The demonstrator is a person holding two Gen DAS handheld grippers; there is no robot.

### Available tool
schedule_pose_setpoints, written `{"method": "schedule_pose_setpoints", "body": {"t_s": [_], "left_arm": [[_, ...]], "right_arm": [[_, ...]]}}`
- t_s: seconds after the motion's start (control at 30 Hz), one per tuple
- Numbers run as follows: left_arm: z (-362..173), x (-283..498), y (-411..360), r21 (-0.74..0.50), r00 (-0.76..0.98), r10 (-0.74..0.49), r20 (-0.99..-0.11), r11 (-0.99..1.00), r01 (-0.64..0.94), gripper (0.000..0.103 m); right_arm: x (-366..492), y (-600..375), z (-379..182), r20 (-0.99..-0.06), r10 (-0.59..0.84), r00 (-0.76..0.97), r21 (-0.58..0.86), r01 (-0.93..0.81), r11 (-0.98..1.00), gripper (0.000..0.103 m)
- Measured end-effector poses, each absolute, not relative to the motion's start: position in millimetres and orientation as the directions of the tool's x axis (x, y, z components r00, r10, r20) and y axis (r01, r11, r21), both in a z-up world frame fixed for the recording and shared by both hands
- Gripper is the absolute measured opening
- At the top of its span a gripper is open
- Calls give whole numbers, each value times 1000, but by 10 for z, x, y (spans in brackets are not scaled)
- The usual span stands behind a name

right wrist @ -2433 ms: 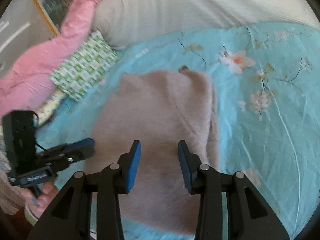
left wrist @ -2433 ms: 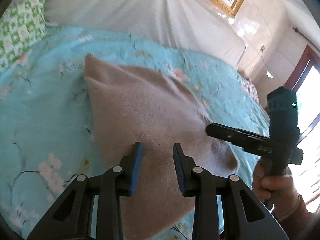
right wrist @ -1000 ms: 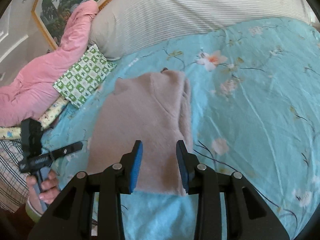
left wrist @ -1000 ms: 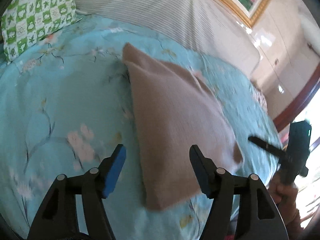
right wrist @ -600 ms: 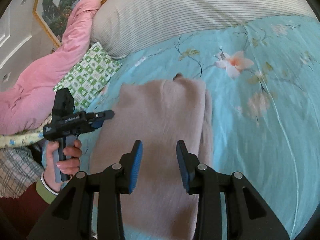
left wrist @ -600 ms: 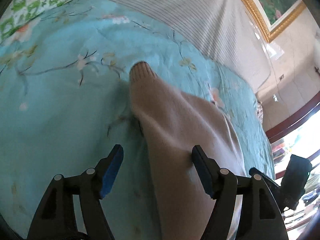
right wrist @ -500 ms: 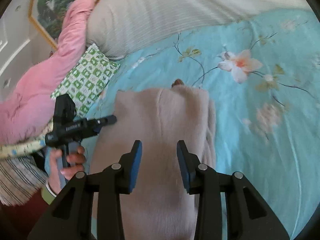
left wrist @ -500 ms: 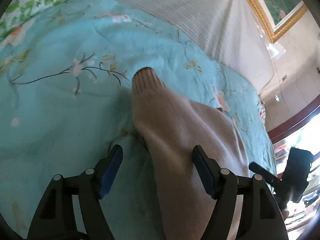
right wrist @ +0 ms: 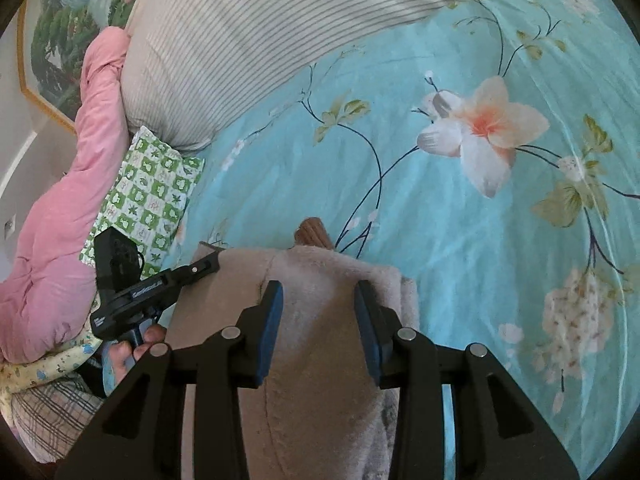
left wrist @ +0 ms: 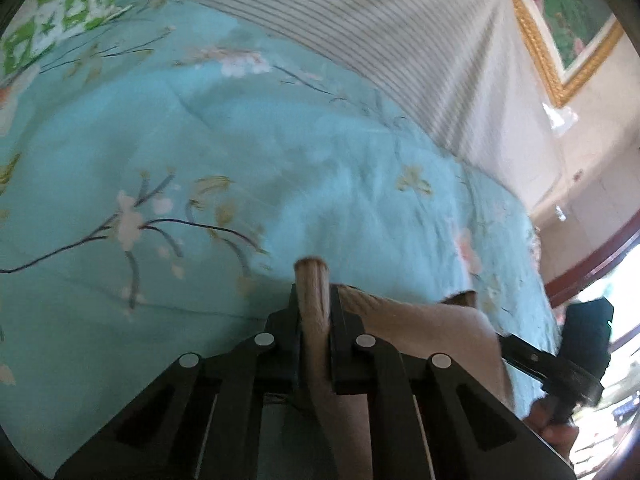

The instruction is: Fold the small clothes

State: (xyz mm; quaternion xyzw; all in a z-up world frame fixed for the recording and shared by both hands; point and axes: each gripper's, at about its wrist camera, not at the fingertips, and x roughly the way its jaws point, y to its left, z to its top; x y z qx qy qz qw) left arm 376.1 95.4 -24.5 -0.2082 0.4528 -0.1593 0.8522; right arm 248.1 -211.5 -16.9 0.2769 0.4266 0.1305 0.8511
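Note:
A fuzzy beige sweater [right wrist: 316, 344] lies folded on the turquoise floral bedspread [right wrist: 460, 208]. My left gripper [left wrist: 314, 300] is shut on the sweater's far left corner, whose ribbed edge [left wrist: 312, 276] sticks up between the jaws. It also shows in the right wrist view [right wrist: 208, 266], at the sweater's top left corner. My right gripper [right wrist: 318, 304] is open and empty, hovering over the middle of the sweater near its far edge. A ribbed cuff [right wrist: 312, 232] pokes out beyond the far edge. In the left wrist view the right gripper's body [left wrist: 576, 356] shows at the right.
A striped pillow [right wrist: 256, 40] lies at the head of the bed. A green checked cushion [right wrist: 148, 192] and a pink quilt [right wrist: 60, 216] lie at the left. A framed picture [left wrist: 560, 28] hangs on the wall.
My left gripper has moved in on the sweater's far corner and closed on it. My right gripper has come lower and closer over the sweater, still open.

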Motion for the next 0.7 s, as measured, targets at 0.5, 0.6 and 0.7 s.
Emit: {"method": "schedule_pose_setpoints", "body": {"t_s": [0.5, 0.6, 0.7], "left_arm": [[358, 2656, 1154, -433, 628, -384, -676, 897, 82, 25], [409, 2185, 1055, -432, 640, -394, -659, 896, 107, 43], [406, 1732, 953, -418, 647, -394, -653, 900, 125, 44]], "right_arm": [[1398, -1945, 303, -616, 430, 660, 543, -39, 839, 49], [1136, -1838, 290, -631, 421, 651, 513, -58, 857, 51], [871, -1750, 251, -653, 404, 640, 476, -68, 877, 52]]}}
